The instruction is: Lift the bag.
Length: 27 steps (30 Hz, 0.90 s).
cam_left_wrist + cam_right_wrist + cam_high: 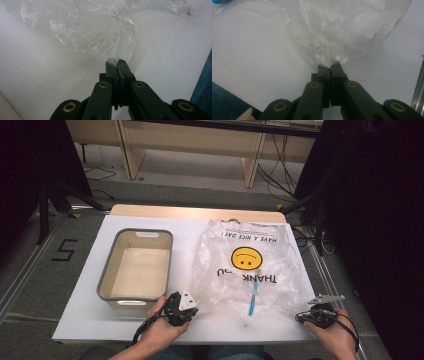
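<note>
We see a clear crinkled plastic bag [247, 265] printed with a yellow smiley face, lying flat on the white table [85, 320] just to the right of the grey-rimmed rectangular plastic tub [136, 265]. A blue-and-white toothbrush [254, 295] lies inside the bag. The left gripper [118, 62] is clenched on the bag's near corner beside the tub; the right gripper [330, 67] is clenched on the bag's other near corner, well apart from the tub.
</note>
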Motion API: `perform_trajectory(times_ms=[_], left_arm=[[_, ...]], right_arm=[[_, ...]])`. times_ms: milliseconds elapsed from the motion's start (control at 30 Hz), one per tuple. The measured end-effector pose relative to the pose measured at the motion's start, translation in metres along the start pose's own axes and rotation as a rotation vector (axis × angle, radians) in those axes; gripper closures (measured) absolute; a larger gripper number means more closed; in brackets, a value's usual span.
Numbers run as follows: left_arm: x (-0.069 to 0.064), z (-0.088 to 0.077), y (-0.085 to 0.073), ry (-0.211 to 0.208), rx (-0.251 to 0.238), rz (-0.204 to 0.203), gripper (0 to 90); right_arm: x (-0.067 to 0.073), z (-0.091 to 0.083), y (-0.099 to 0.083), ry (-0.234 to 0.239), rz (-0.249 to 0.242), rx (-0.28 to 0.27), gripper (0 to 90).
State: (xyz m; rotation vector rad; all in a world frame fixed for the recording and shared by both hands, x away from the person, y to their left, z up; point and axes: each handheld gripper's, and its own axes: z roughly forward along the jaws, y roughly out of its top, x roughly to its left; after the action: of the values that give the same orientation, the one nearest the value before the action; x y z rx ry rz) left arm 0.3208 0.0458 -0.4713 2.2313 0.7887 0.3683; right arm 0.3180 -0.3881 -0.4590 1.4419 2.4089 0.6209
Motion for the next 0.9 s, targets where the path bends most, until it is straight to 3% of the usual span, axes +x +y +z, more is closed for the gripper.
perform_trajectory(times_ms=[567,900], left_arm=[[0.002,-0.014,0.007,0.021,-0.111,0.015,89.2],[0.005,-0.027,0.014,0.030,-0.228,0.029,89.2]], right_arm=[[0.002,0.002,0.006,0.004,-0.001,-0.044,89.7],[0.003,-0.008,0.009,0.005,0.005,-0.135,89.8]])
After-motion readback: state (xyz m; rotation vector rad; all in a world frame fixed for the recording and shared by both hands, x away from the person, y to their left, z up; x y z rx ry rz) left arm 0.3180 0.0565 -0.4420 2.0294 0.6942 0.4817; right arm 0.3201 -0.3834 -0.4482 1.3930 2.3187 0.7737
